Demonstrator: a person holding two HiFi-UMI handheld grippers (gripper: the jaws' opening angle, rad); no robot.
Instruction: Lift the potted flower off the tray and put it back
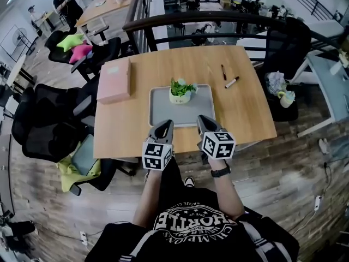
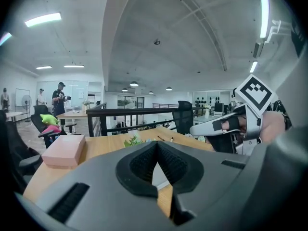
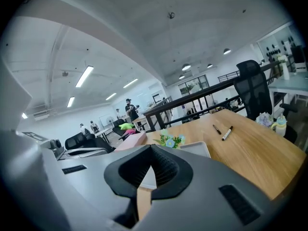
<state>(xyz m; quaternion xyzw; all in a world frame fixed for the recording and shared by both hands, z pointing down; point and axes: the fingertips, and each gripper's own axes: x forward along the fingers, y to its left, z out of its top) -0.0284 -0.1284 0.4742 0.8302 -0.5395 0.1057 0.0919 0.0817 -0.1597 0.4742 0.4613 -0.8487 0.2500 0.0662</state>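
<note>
1. Your left gripper [image 2: 156, 144] has its jaws pressed fully together, with nothing between them.
2. Your right gripper [image 3: 151, 148] is closed just as tightly and is also empty.
3. In the head view, you hold both grippers side by side at lower centre, with their tips at the near edge of the tray [image 1: 204, 107].
4. The potted flower [image 1: 181, 91] stands upright on the tray, toward its far edge at the frame's centre, apart from both grippers.
5. The tray lies flat on the wooden table [image 1: 125, 130].
6. A pink box [image 1: 114, 81] lies left of the tray, and two pens [image 1: 232, 82] lie to its upper right.
7. Black chairs [image 1: 41, 121] stand at the frame's left.
</note>
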